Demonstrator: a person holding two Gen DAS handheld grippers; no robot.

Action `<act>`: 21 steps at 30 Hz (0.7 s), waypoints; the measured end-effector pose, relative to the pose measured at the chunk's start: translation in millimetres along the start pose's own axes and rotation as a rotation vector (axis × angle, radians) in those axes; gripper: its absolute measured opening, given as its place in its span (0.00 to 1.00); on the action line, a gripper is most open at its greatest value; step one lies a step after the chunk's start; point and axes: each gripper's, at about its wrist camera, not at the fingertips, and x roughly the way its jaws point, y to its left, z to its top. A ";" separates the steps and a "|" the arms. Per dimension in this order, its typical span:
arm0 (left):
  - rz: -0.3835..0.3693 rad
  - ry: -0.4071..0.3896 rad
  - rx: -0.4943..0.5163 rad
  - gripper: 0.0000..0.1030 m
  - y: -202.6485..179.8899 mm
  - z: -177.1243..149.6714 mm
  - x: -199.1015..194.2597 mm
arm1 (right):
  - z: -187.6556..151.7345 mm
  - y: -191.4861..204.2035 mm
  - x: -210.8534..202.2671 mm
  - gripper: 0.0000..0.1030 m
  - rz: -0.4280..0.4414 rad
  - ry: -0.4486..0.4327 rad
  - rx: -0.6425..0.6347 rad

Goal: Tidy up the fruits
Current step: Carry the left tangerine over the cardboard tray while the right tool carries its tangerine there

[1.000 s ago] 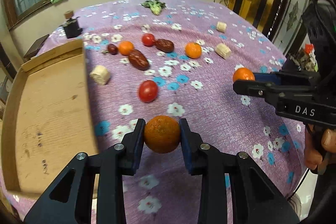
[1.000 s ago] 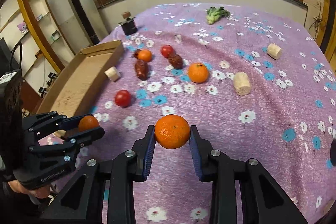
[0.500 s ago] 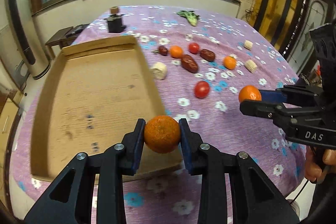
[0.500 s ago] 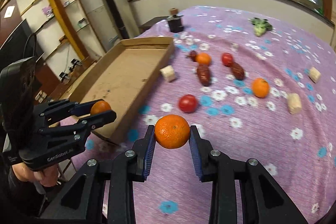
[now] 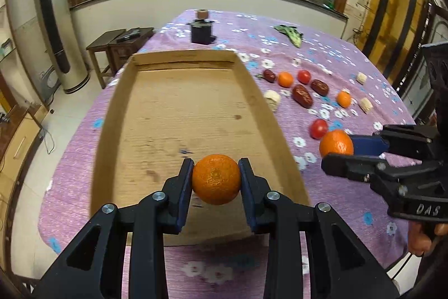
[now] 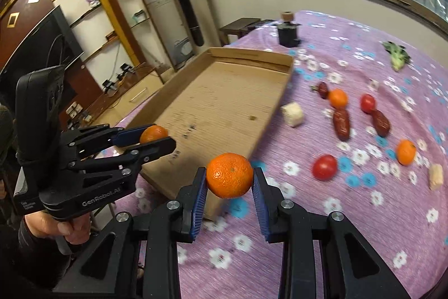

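My left gripper (image 5: 216,180) is shut on an orange tangerine (image 5: 216,179) and holds it above the near end of the shallow cardboard tray (image 5: 179,108). My right gripper (image 6: 229,177) is shut on a second tangerine (image 6: 229,175), held above the cloth just right of the tray's near corner (image 6: 212,203). The right gripper and its tangerine (image 5: 336,143) also show in the left wrist view, right of the tray. The left gripper with its tangerine (image 6: 153,133) shows in the right wrist view over the tray's near left side. The tray holds no fruit.
On the purple flowered cloth (image 5: 350,201) right of the tray lie two tangerines (image 6: 338,98), two tomatoes (image 6: 324,167), several dark red dates (image 6: 342,123) and pale chunks (image 6: 292,114). A black box (image 5: 201,31) and green vegetable (image 5: 291,32) lie at the far end.
Both grippers have swung left with their tangerines. The left one has moved from over the cloth to over the tray's near end; the right one has come up beside the tray.
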 end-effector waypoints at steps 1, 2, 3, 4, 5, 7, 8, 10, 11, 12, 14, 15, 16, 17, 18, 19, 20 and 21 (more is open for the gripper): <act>0.009 0.000 -0.008 0.29 5.4 0.3 0.2 | 1.6 4.2 3.6 0.31 0.008 0.004 -0.010; 0.017 0.002 -0.012 0.29 9.6 0.4 0.6 | 3.3 8.2 7.4 0.31 0.015 0.008 -0.018; 0.027 0.006 -0.018 0.29 13.8 0.4 1.6 | 5.1 12.6 12.5 0.31 0.022 0.015 -0.027; 0.035 0.010 -0.024 0.29 18.3 0.0 3.1 | 7.3 17.3 18.8 0.31 0.031 0.024 -0.037; 0.041 0.013 -0.027 0.29 21.4 -0.6 3.8 | 8.9 21.5 24.5 0.31 0.039 0.032 -0.045; 0.052 0.026 -0.033 0.29 26.7 -2.9 8.0 | 12.2 29.0 35.4 0.31 0.051 0.050 -0.060; 0.054 0.032 -0.035 0.29 28.5 -3.9 10.2 | 13.0 32.4 40.2 0.31 0.055 0.058 -0.068; 0.058 0.047 -0.036 0.29 31.2 -7.0 15.0 | 13.8 39.1 52.2 0.31 0.060 0.078 -0.084; 0.058 0.052 -0.036 0.29 32.4 -8.1 16.6 | 12.9 41.2 57.3 0.31 0.059 0.087 -0.090; 0.058 0.060 -0.036 0.29 33.6 -9.7 19.6 | 13.0 43.0 62.3 0.31 0.057 0.097 -0.095; 0.057 0.068 -0.038 0.29 35.0 -10.6 23.0 | 12.8 43.9 73.4 0.31 0.054 0.119 -0.099; 0.057 0.076 -0.038 0.29 36.1 -11.7 26.0 | 12.4 44.3 78.5 0.31 0.052 0.129 -0.101; 0.058 0.081 -0.039 0.29 37.3 -12.2 27.0 | 12.3 45.1 82.7 0.31 0.047 0.135 -0.105; 0.057 0.088 -0.040 0.29 38.3 -13.1 29.6 | 11.7 45.6 85.4 0.31 0.041 0.142 -0.109; 0.057 0.094 -0.041 0.29 38.8 -13.6 31.9 | 10.9 46.6 88.5 0.31 0.035 0.147 -0.113; 0.057 0.101 -0.042 0.29 39.3 -14.0 34.3 | 9.6 47.5 91.7 0.31 0.031 0.155 -0.117; 0.056 0.106 -0.042 0.29 39.7 -14.6 35.6 | 9.4 47.7 93.8 0.31 0.030 0.160 -0.118; 0.055 0.115 -0.043 0.29 39.8 -15.9 38.2 | 9.2 48.3 95.7 0.31 0.029 0.167 -0.120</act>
